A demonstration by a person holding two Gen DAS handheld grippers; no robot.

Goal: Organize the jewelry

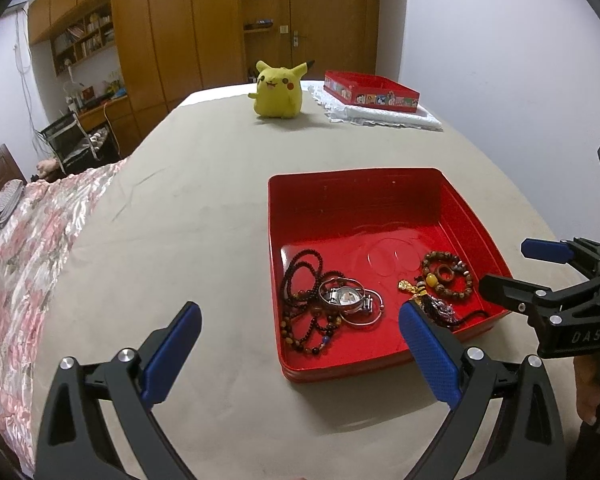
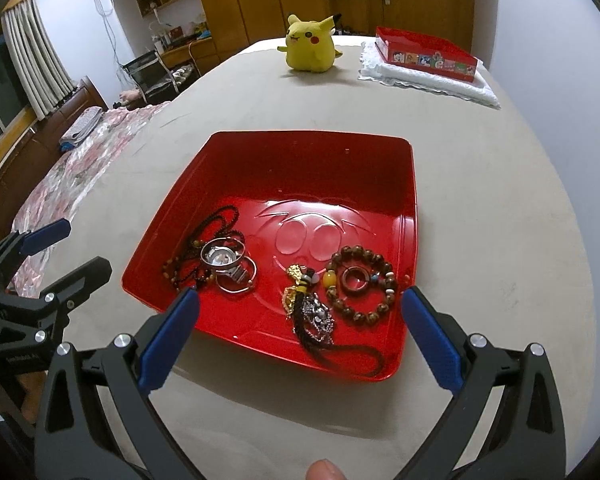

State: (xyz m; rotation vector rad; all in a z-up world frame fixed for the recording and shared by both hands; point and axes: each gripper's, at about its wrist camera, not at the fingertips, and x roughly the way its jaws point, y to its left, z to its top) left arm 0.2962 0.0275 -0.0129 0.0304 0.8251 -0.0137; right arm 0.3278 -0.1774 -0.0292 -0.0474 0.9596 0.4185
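Matte black left tongs (image 1: 300,344) and right tongs (image 2: 300,336) carry textured blue pads (image 1: 430,354), silver screws (white "DAS" lettering on one body); bare fingertip skin (image 2: 323,470) shows.

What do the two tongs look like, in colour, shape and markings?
Both the left tongs and right tongs have black angular frames with silver round bolts and two long fingers faced with blue textured pads. White letters "DAS" mark the right one's body.

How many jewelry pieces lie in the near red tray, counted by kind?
Bead strands: 2 (dark necklace, brown bracelet)
Watch: 1
Bangle: 1
Wooden ring: 1
Tasselled charm: 1
Total: 6, in the tray
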